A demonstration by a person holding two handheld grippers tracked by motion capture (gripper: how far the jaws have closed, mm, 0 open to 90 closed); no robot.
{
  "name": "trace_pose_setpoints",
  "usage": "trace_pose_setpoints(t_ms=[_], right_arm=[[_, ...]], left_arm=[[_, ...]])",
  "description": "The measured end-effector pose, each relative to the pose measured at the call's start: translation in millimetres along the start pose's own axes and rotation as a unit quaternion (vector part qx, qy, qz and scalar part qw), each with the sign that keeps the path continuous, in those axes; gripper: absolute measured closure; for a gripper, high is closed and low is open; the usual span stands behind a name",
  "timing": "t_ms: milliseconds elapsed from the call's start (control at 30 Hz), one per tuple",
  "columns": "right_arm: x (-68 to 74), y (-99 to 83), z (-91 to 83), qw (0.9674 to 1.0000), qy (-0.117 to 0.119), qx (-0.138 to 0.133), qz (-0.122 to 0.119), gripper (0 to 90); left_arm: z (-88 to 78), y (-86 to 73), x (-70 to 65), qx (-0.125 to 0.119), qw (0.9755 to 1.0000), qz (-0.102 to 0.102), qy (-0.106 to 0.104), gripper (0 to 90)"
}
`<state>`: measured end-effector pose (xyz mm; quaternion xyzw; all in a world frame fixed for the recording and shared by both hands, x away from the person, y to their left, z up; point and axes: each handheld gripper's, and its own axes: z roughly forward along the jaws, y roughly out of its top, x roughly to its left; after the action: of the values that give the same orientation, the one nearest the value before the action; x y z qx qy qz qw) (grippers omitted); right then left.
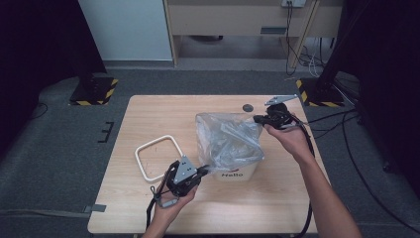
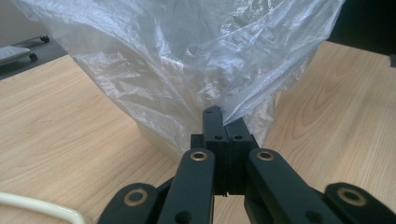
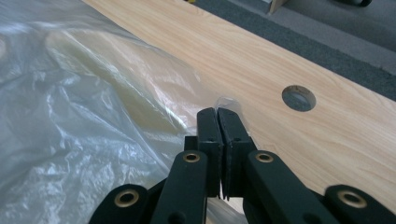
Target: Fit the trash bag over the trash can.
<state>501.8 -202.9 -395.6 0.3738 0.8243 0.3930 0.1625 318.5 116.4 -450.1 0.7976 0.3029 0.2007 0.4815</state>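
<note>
On the wooden table [image 1: 148, 106], seen from high up, a clear plastic bag [image 1: 225, 141] sits over a small white bin [image 1: 237, 171] with a word printed on its side. The bag is puffed up and stretched between two tongs. The left gripper [image 1: 202, 171] is at the bag's near corner, close to the person, and it pinches the thin plastic there. The right gripper [image 1: 257, 119] is at the far corner on the other side, and it pinches the plastic too. A white square ring [image 1: 158, 157] lies flat on the table just beside the left tongs. A small round hole [image 1: 247, 107] in the table is near the right tongs.

From the left gripper view, the two black jaws are pressed tight together. A fold of the bag [image 2: 187, 60] is caught at their tips, and the rest of the bag rises up big and crinkly right in front of them. The pale bin [image 2: 159, 140] peeks out under the plastic. A bit of the white ring [image 2: 42, 207] shows in the low left corner.

From the right gripper view, the jaws are also squeezed together, with a little bit of clear plastic sticking out past their tips. The bag [image 3: 84, 121] spreads away to the left of the jaws. The round hole [image 3: 299, 98] is off to the right on the wood [image 3: 327, 140].
</note>
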Motion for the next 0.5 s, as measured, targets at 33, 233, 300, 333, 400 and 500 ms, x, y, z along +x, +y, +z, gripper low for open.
trace_pose_setpoints(t_ms=[33, 233, 300, 333, 400, 500], right_arm=[[-0.7, -0.5, 0.9, 1.0, -0.006, 0.003, -0.003, 89.0], [-2.8, -4.3, 6.2, 0.9998, -0.01, 0.018, -0.001, 89.1], [-3.1, -6.5, 9.3, 0.9996, -0.01, 0.026, 0.001, 89.0], [-3.6, -7.6, 10.7, 0.9995, -0.012, 0.03, 0.001, 89.1], [-3.9, -9.4, 12.3, 0.9995, -0.008, 0.032, 0.005, 89.2], [-3.4, -11.6, 13.6, 0.9994, -0.005, 0.036, 0.001, 89.4]], left_arm=[[0.3, -0.3, -0.1, 0.002, 1.0, 0.0, 0.0, 90.0], [4.9, -3.5, 1.4, 0.014, 0.9998, 0.007, 0.01, 90.0], [6.3, -5.3, 2.7, 0.015, 0.9998, 0.003, 0.009, 90.0], [7.5, -6.3, 3.0, 0.017, 0.9998, 0.003, 0.008, 90.0], [9.1, -8.0, 3.3, 0.019, 0.9998, 0.003, 0.006, 90.0], [11.0, -10.3, 4.0, 0.022, 0.9997, 0.001, 0.007, 90.0]])
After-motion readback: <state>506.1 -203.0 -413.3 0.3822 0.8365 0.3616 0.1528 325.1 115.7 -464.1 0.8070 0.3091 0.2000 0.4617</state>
